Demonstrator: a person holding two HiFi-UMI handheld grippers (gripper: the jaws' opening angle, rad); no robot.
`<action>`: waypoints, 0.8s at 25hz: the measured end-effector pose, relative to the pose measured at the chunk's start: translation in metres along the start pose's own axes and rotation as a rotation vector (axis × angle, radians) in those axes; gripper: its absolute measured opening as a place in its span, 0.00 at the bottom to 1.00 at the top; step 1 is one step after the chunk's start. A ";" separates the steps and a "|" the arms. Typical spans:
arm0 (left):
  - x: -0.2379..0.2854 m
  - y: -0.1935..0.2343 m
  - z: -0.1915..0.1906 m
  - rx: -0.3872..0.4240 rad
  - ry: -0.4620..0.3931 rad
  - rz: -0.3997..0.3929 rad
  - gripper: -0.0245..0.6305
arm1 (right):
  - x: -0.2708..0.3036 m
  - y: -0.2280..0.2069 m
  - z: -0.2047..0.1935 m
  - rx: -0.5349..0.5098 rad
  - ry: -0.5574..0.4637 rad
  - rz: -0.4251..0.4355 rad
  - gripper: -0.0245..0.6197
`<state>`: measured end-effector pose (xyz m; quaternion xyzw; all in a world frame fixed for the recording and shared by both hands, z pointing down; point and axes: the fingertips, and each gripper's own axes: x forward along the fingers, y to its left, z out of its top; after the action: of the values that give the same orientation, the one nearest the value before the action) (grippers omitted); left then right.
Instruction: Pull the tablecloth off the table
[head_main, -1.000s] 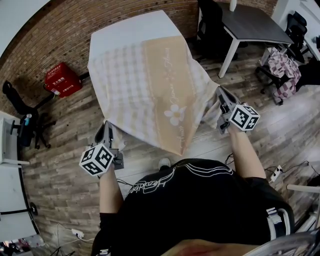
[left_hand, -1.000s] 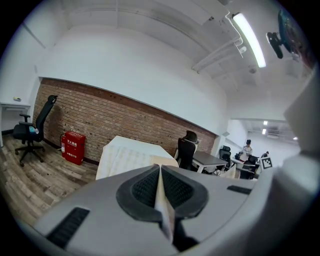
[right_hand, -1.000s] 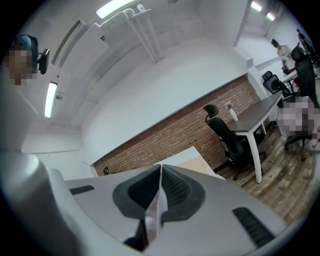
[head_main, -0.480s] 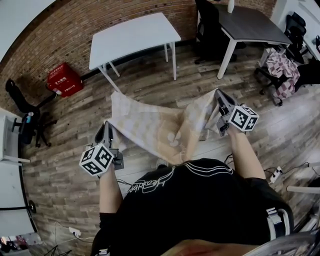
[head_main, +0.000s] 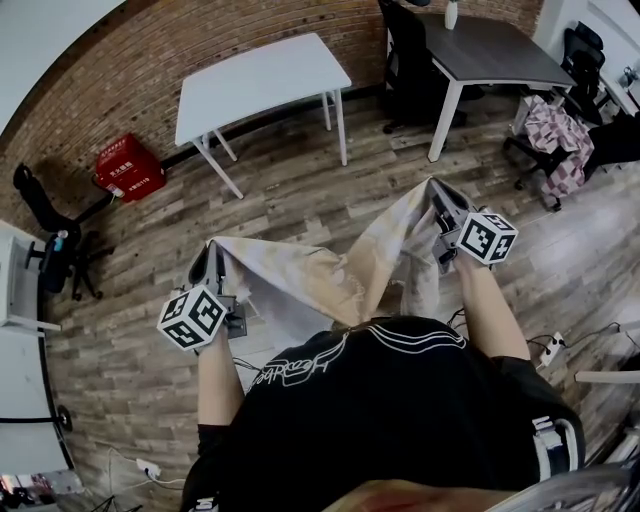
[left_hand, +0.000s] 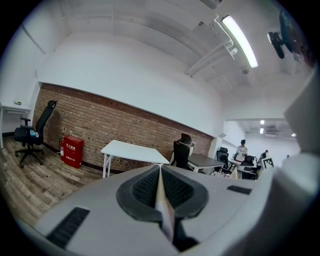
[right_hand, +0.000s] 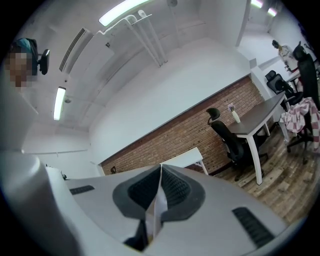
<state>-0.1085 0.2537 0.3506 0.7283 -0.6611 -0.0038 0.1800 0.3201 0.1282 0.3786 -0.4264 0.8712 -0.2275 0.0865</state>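
Left gripper: jaws pressed together, pinching a thin edge of the tablecloth; in the left gripper view the pale fabric runs right down the seam between the pads. White counter stands well ahead of both jaw tips, apart from the cloth, with no fabric on its top.

The tablecloth hangs in the air between the two pairs of jaws. It sags into a deep fold below them, close in front of the person's body, over the wooden floor. Can't tell if the low fold touches the floor.

Right gripper: jaws also closed tight, pinching the other edge of the cloth, fabric strip showing between the pads in the right gripper view. This corner sits higher in the head view than the left one.

Step, as I judge it: the pull looks complete, since the cloth lies off the counter as the task wants. Anything next calls only for keeping both pinches firm and keeping the sagging middle off the floor.
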 end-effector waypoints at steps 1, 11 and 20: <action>0.000 -0.003 0.000 0.002 -0.002 -0.001 0.05 | -0.003 -0.001 0.001 0.001 -0.004 0.000 0.04; 0.004 -0.010 -0.002 0.015 0.003 -0.003 0.05 | -0.008 -0.003 -0.011 0.011 0.015 0.012 0.04; 0.009 -0.011 0.009 0.031 -0.013 0.001 0.05 | -0.003 -0.004 -0.008 0.012 0.013 0.016 0.04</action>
<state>-0.0991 0.2429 0.3410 0.7306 -0.6627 0.0018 0.1647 0.3221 0.1307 0.3871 -0.4175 0.8736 -0.2350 0.0853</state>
